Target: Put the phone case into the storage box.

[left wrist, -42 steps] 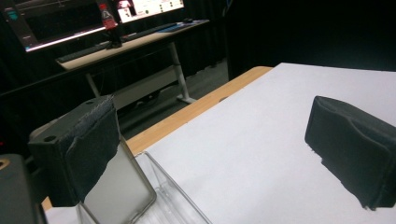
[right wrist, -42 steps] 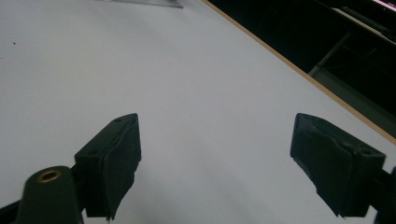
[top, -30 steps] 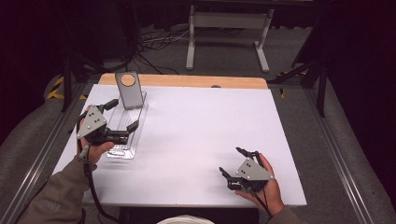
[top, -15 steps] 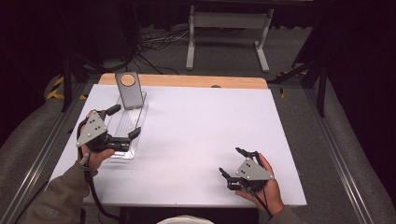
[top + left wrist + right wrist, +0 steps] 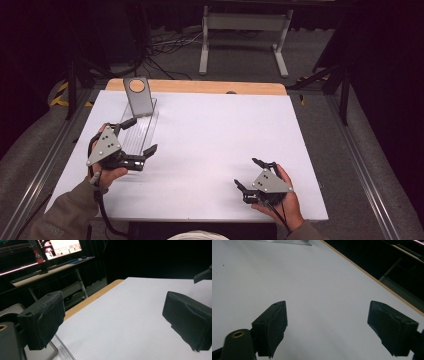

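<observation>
A clear plastic tray (image 5: 138, 131) lies along the left part of the white table (image 5: 215, 135). At its far end a grey panel with a tan round spot (image 5: 136, 93) leans upright. My left gripper (image 5: 140, 135) hovers over the tray's near half, open, with nothing between its pads. In the left gripper view the left gripper (image 5: 113, 320) has its jaws wide apart and a corner of the clear tray (image 5: 61, 352) shows below. My right gripper (image 5: 246, 172) rests near the table's front right, open and holding nothing. The right gripper view has the right gripper (image 5: 327, 325) over bare table.
A wooden strip (image 5: 200, 87) edges the table's far side. Metal rails (image 5: 47, 165) run along both sides of the table. Behind the table stand a white frame (image 5: 242, 30) and cables on the floor. A desk with a monitor (image 5: 62, 246) and a bottle (image 5: 40, 258) is in the background.
My left gripper has slid a little along the tray toward the person and slightly right, still open. The right gripper has not moved.
</observation>
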Tool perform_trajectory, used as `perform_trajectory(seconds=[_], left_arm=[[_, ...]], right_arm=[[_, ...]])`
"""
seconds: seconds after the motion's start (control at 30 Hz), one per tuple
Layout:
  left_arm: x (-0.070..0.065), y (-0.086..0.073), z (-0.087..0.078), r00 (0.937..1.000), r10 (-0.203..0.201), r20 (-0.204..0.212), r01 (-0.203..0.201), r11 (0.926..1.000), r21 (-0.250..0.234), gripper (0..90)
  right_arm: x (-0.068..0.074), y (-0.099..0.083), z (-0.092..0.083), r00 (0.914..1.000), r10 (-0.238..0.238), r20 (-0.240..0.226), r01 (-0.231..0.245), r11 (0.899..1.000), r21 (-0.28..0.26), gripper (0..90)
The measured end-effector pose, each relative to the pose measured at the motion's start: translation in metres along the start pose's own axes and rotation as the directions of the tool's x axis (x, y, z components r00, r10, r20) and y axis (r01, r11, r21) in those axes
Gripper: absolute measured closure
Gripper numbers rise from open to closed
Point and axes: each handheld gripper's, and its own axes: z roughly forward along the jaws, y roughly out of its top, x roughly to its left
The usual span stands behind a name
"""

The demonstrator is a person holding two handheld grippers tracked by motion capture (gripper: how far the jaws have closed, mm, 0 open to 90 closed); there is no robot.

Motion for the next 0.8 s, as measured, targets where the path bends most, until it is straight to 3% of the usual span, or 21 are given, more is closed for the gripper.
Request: perform_trajectory(seconds=[0.1, 0.4, 0.6, 0.8], left_arm=[[-0.005, 0.000, -0.001, 0.9999, 0.016, 0.002, -0.016, 0.9998, 0.007, 5.8], [-0.018, -0.002, -0.007, 0.9995, 0.014, 0.028, -0.014, 0.9999, -0.007, 5.9], [-0.026, -0.006, -0.007, 0.9987, 0.041, 0.030, -0.041, 0.9989, 0.020, 5.8], [-0.032, -0.013, -0.006, 0.9986, 0.043, 0.032, -0.044, 0.9983, 0.037, 5.7]], right_arm=[[0.000, 0.000, 0.000, 1.0000, 0.003, 0.000, -0.003, 1.000, -0.001, 17.3], [0.001, 0.002, 0.000, 1.0000, 0.009, -0.001, -0.009, 1.000, -0.006, 17.3], [0.001, 0.003, -0.002, 1.0000, 0.010, 0.002, -0.010, 1.000, -0.013, 17.3], [0.002, 0.005, -0.001, 0.9999, 0.012, -0.005, -0.013, 1.000, -0.017, 17.2]])
